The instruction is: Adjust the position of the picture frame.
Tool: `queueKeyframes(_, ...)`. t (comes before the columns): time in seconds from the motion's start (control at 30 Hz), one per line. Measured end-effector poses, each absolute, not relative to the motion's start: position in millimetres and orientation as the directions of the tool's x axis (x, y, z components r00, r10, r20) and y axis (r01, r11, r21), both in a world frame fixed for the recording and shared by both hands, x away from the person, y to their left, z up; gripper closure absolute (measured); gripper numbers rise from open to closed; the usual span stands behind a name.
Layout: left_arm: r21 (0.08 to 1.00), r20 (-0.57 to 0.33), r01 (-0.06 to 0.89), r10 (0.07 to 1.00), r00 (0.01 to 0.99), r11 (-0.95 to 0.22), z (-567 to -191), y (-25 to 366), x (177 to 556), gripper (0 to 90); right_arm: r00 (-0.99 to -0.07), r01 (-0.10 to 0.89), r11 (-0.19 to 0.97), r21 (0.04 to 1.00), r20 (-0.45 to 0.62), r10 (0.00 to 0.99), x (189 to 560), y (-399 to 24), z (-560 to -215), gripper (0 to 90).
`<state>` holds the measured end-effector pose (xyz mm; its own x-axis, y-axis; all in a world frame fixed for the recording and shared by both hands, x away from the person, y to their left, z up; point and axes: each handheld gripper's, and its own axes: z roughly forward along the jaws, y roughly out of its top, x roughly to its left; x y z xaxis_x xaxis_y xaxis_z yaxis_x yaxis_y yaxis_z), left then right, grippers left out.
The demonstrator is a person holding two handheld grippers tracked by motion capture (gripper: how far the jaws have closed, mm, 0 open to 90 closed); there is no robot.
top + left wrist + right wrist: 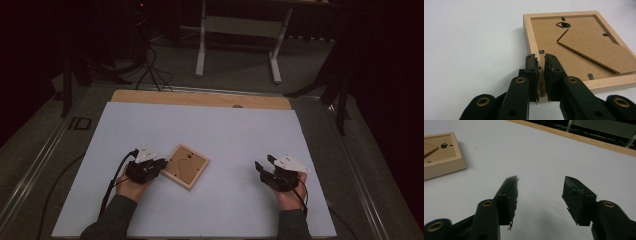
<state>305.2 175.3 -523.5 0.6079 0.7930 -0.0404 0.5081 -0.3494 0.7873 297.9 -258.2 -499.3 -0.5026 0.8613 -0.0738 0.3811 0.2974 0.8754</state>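
left tool (541, 65) | pinching picture frame (579, 47) near edge | face-down

My white desk (210, 125) has a wooden strip (200, 98) along its twelve o'clock edge. Beyond it, a white-legged stand (240, 30) sits on grey floor (235, 75), with black cables (150, 70) at eleven o'clock.

A white-topped table (210, 125) with a wooden far edge carries a wooden picture frame (185, 166), lying back-side up.
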Motion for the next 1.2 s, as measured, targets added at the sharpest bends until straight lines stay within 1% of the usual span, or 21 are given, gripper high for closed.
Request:
queueKeyframes(0.17, 0.789, -0.039, 0.502, 0.785, 0.618, -0.356, -523.7, 170.7, 305.3, 81.7, -0.510, 0.375, 0.302, 0.877, -0.077, 0.857, 298.8, -254.0, -498.7, 49.2)
queueKeyframes(0.4, 0.791, -0.043, 0.493, 0.771, 0.635, -0.362, -524.2, 165.8, 306.6, 81.8, -0.523, 0.379, 0.253, 0.890, -0.019, 0.852, 299.3, -251.6, -496.4, 52.4)
queueKeyframes(0.43, 0.793, -0.047, 0.494, 0.771, 0.635, -0.358, -524.5, 164.9, 306.5, 81.7, -0.526, 0.389, 0.233, 0.891, 0.008, 0.850, 300.2, -249.8, -496.5, 53.7)
queueKeyframes(0.47, 0.795, -0.050, 0.492, 0.770, 0.636, -0.355, -524.9, 163.8, 306.6, 81.7, -0.530, 0.390, 0.232, 0.891, 0.011, 0.848, 300.9, -248.4, -496.7, 54.7)
queueKeyframes(0.73, 0.798, -0.054, 0.482, 0.754, 0.655, -0.362, -525.5, 156.4, 310.0, 81.8, -0.586, 0.370, 0.290, 0.883, -0.021, 0.810, 309.7, -223.0, -495.3, 61.6)
queueKeyframes(0.9, 0.801, -0.057, 0.483, 0.757, 0.651, -0.355, -525.9, 154.1, 308.9, 81.8, -0.624, 0.349, 0.325, 0.879, -0.040, 0.780, 316.5, -205.1, -494.5, 62.2)
queueKeyframes(1.07, 0.802, -0.055, 0.482, 0.761, 0.646, -0.352, -526.1, 153.3, 307.7, 81.5, -0.646, 0.347, 0.335, 0.876, -0.036, 0.763, 324.8, -190.8, -495.9, 62.4)
queueKeyframes(1.13, 0.803, -0.042, 0.477, 0.764, 0.644, -0.358, -525.6, 152.9, 306.3, 80.3, -0.652, 0.349, 0.340, 0.873, -0.034, 0.758, 327.6, -186.0, -496.3, 62.4)
queueKeyframes(1.2, 0.805, -0.039, 0.476, 0.768, 0.639, -0.355, -525.0, 153.0, 305.3, 76.4, -0.656, 0.351, 0.337, 0.874, -0.028, 0.755, 328.7, -183.7, -496.3, 62.5)
